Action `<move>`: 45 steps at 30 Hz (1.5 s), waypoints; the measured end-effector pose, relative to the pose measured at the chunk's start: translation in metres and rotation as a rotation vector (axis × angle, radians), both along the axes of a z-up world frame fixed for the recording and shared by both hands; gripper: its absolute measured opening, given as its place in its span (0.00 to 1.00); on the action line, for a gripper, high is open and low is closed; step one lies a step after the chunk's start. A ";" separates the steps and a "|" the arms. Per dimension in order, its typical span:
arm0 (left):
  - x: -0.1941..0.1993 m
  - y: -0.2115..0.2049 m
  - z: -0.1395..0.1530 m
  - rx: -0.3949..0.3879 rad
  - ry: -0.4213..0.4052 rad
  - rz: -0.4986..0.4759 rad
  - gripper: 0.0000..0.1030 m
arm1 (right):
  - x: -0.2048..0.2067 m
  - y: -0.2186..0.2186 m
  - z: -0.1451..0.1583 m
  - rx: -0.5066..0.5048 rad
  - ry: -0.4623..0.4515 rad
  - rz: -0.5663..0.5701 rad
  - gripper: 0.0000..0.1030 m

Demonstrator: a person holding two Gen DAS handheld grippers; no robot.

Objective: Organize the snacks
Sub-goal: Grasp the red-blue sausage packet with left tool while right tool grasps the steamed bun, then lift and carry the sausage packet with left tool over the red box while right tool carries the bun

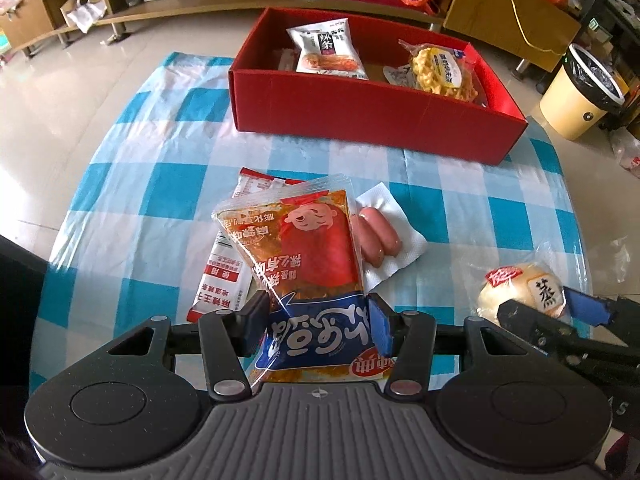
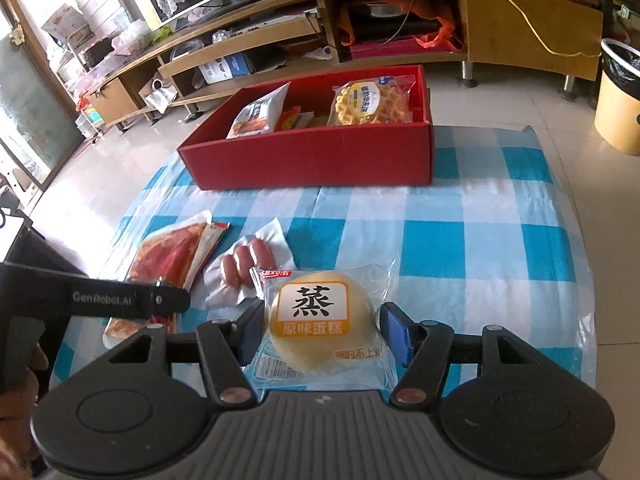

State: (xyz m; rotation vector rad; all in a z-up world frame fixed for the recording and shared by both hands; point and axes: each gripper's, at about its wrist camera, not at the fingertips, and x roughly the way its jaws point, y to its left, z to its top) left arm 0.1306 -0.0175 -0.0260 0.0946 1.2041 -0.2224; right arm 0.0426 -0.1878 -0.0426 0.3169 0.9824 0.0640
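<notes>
My left gripper (image 1: pixel 318 316) is shut on an orange and blue spicy snack packet (image 1: pixel 304 248), which tilts up above the checked cloth. In the right wrist view, my right gripper (image 2: pixel 323 330) is shut on a wrapped round steamed cake (image 2: pixel 316 316). The left wrist view shows that same cake (image 1: pixel 516 288) in the right gripper (image 1: pixel 552 308) at the far right. The red box (image 1: pixel 376 112) (image 2: pixel 312 156) stands behind, with a white snack packet (image 1: pixel 326 50) and a waffle packet (image 1: pixel 440 68) inside. Two sausages (image 1: pixel 378 236) (image 2: pixel 244 260) lie on a white napkin.
A red and white packet (image 1: pixel 218 280) lies under the held one. The blue checked tablecloth (image 2: pixel 460 240) ends in a rounded table edge. A yellow bin (image 2: pixel 620 100) stands on the floor at the right, and a low wooden TV stand (image 2: pixel 280 40) lines the back.
</notes>
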 end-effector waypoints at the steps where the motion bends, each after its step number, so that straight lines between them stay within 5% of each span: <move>1: -0.001 0.000 0.001 0.000 -0.002 -0.001 0.58 | -0.001 0.001 0.000 0.001 -0.001 0.002 0.57; 45: -0.018 -0.004 0.033 0.036 -0.167 -0.019 0.59 | -0.016 -0.016 0.038 0.024 -0.163 -0.074 0.57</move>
